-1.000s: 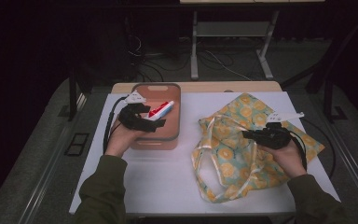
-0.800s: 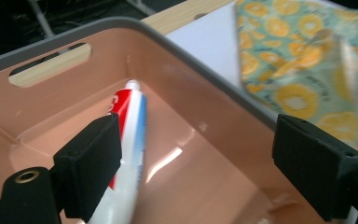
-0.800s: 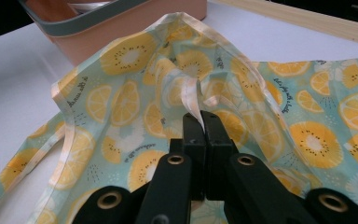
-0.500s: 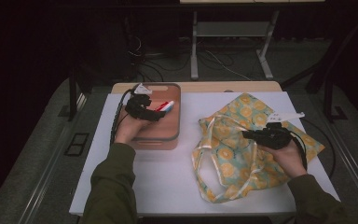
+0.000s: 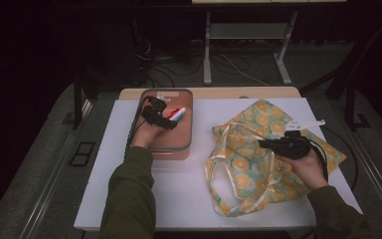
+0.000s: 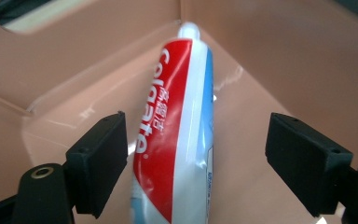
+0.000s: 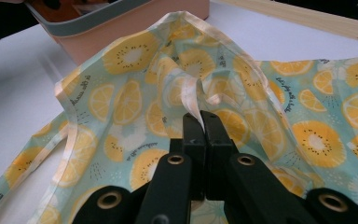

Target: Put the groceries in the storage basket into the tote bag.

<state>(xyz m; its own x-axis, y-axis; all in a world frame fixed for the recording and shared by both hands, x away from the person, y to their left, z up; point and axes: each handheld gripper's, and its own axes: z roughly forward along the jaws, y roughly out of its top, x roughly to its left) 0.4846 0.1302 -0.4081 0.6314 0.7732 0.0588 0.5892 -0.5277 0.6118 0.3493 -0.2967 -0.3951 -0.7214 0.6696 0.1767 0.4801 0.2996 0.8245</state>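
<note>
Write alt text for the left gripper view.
A red, white and blue Colgate toothpaste tube lies between the open black jaws of the left gripper, its white cap pointing into the far corner of a pink plastic bin.

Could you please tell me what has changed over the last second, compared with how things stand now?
The left gripper has moved forward, away from the person, into the pink bin, and its open jaws now flank the toothpaste tube without gripping it. The right gripper stayed put, shut on a fold of the lemon-print bag, which lies where it was on the white table.
</note>
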